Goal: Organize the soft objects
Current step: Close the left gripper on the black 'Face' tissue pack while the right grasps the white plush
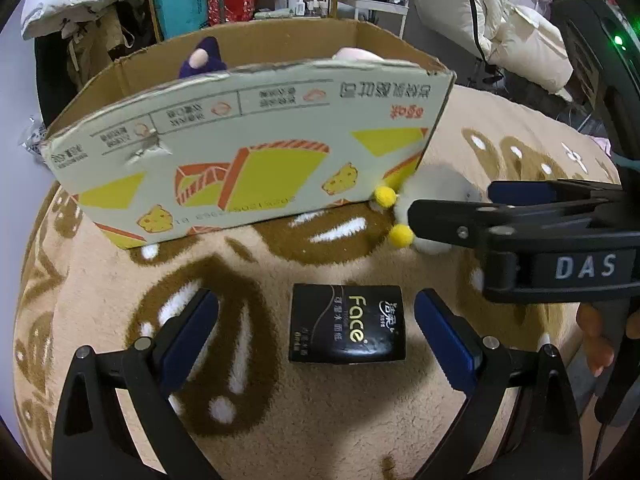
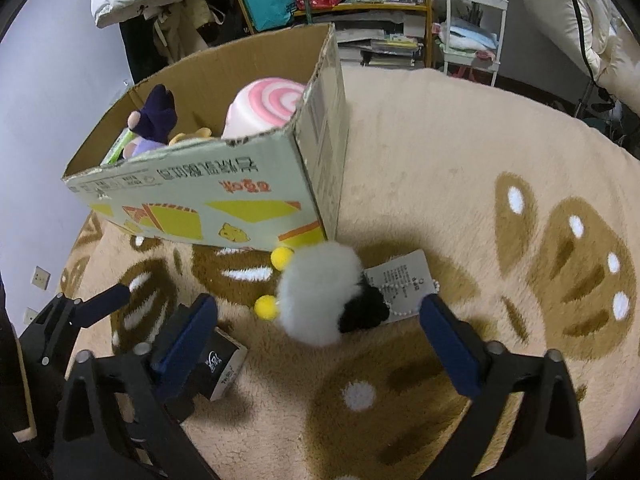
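A black tissue pack (image 1: 347, 324) lies on the rug between the open jaws of my left gripper (image 1: 316, 334); it also shows in the right wrist view (image 2: 224, 364). A white and black plush toy (image 2: 320, 296) with yellow pompoms and a paper tag (image 2: 400, 280) lies by the corner of the cardboard box (image 2: 224, 196). My right gripper (image 2: 316, 332) is open just above and around it, not touching. In the left wrist view the plush (image 1: 436, 184) is partly hidden by the right gripper. The box holds a purple plush (image 2: 154, 120) and a pink swirl plush (image 2: 264, 106).
A beige and brown shaggy rug (image 2: 460, 160) covers the surface. Behind the box (image 1: 248, 148) stand shelves with bottles (image 1: 294, 0), a white trolley (image 2: 472, 24) and hanging jackets (image 1: 500, 12). The grey wall (image 2: 48, 100) is at the left.
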`<state>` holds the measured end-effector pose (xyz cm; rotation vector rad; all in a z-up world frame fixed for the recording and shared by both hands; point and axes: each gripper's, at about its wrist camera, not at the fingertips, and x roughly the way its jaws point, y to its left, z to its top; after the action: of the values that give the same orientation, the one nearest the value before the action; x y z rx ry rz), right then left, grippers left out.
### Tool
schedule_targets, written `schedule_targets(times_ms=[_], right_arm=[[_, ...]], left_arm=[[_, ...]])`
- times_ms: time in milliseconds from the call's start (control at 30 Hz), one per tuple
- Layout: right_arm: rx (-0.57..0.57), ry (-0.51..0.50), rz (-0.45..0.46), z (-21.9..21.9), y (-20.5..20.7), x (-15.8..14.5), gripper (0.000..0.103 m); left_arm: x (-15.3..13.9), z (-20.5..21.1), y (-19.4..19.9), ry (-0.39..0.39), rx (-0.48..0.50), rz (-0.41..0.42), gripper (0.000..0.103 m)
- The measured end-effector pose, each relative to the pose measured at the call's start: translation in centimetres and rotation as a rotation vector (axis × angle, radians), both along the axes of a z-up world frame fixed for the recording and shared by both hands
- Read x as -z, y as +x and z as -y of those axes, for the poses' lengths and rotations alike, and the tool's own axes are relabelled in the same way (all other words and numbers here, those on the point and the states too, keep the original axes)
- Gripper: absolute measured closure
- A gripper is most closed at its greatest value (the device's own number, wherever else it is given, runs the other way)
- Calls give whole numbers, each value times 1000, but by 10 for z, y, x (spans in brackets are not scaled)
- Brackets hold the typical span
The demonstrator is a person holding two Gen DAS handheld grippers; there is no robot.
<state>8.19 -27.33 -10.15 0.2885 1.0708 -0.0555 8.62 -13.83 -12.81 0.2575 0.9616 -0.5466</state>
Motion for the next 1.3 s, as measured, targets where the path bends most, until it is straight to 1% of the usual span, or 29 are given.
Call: schedule_targets(times_ms=[100, 200, 300, 333, 367, 400, 467, 500, 533, 600, 700, 800, 967, 1000, 1100, 1233, 1300], right_arm=[[-3, -1, -22, -1, 2, 7, 4], [-4, 0, -35, -2, 4, 12, 4], [2, -1, -50, -1, 6, 18, 5], [6, -4, -52, -2, 7, 18, 7], [7, -10, -54, -2, 9, 19, 15], [6, -14, -57, -1, 9, 20, 20], [8, -15, -55, 1, 10, 21, 20], [10, -9, -53, 2, 11, 22, 21], [12, -3, -52, 3, 12, 22, 21], [13, 10, -48, 5, 13, 23, 25], [22, 33, -38, 9, 15, 24, 25], [26, 45, -40, 11, 15, 26, 25], [24, 44, -42, 12, 16, 27, 25], [23, 43, -44, 12, 16, 28, 25], [23, 38, -45, 11, 16, 29, 25], [23, 37, -45, 9, 17, 29, 25], [22, 36, -46, 9, 17, 30, 25]], left_arm=[[5, 6, -1, 20, 1, -3, 5], [13, 13, 0, 75, -19, -1, 5], [17, 13, 5, 66, -32, -30, 5], [18, 12, 6, 63, -39, -37, 5], [18, 11, 7, 62, -44, -41, 5], [18, 11, 7, 60, -49, -46, 5], [19, 8, 8, 54, -50, -55, 5], [20, 7, 9, 50, -50, -63, 7], [20, 6, 9, 46, -49, -70, 11], [22, 5, 10, 36, -45, -84, 14], [22, 6, 9, 29, -43, -94, 18], [23, 5, 9, 25, -46, -101, 18], [23, 3, 9, 13, -48, -121, 20], [23, 3, 9, 9, -45, -127, 23], [23, 3, 8, -22, -22, -158, 23], [24, 8, 5, -7, -4, -152, 23], [26, 10, 5, 20, -9, -141, 24]])
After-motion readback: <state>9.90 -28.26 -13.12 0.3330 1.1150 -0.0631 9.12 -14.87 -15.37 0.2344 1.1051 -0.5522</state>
